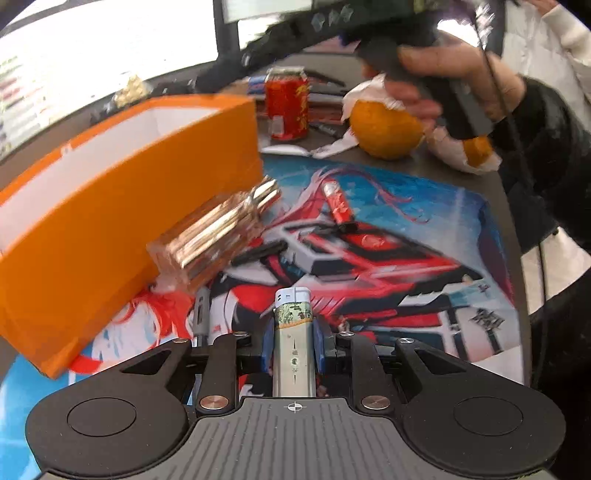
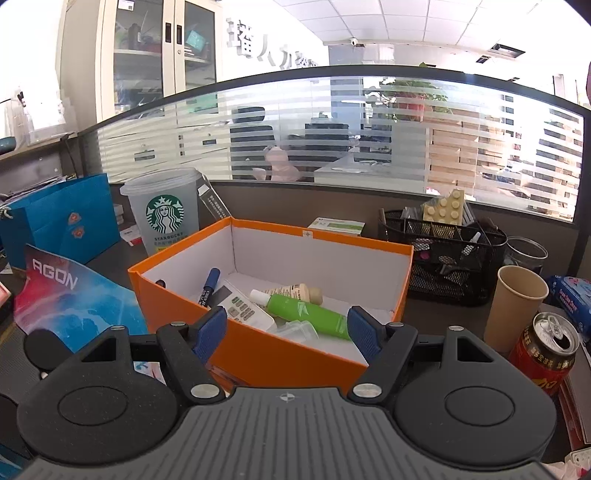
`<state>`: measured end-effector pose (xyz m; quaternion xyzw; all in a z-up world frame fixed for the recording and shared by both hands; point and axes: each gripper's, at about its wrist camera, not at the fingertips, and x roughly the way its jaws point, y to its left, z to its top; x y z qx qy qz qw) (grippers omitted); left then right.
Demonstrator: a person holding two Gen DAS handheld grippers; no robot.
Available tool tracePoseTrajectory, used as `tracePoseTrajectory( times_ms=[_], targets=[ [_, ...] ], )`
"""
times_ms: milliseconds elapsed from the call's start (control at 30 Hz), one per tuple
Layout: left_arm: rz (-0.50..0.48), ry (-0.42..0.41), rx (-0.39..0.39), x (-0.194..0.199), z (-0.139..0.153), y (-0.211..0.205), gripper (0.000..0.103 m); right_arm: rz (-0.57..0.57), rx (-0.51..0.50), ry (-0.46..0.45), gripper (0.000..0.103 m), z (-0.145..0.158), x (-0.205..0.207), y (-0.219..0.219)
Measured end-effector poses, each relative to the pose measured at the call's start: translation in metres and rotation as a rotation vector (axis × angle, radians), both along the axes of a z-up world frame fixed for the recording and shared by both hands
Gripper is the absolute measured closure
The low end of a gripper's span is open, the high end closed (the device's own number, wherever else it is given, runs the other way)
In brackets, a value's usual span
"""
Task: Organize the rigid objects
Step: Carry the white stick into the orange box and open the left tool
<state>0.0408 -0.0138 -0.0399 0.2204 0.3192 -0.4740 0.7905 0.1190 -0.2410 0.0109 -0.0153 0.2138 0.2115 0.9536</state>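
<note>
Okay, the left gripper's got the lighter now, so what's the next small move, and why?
Probably lift the lighter and carry it left, over the rim of the orange box. The left gripper is shut on it, its blue fingers pressing both sides, and the box already holds a marker, a green tube and other sorted things, with room left.

Office desk area, daylit.
Striped glass partition (image 2: 332, 122) behind the dark desk (image 2: 436, 314); white cabinet (image 2: 155, 55) left; tiled ceiling (image 2: 424, 22) overhead.
</note>
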Motion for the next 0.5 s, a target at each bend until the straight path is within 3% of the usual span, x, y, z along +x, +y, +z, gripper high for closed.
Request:
tracePoseTrajectory(
  times_ms=[500],
  targets=[
    [0.02, -0.094, -0.076, 0.005, 0.07, -0.001, 0.083, -0.003, 0.025, -0.005, 0.033, -0.009, -0.009, -0.017]
  ],
)
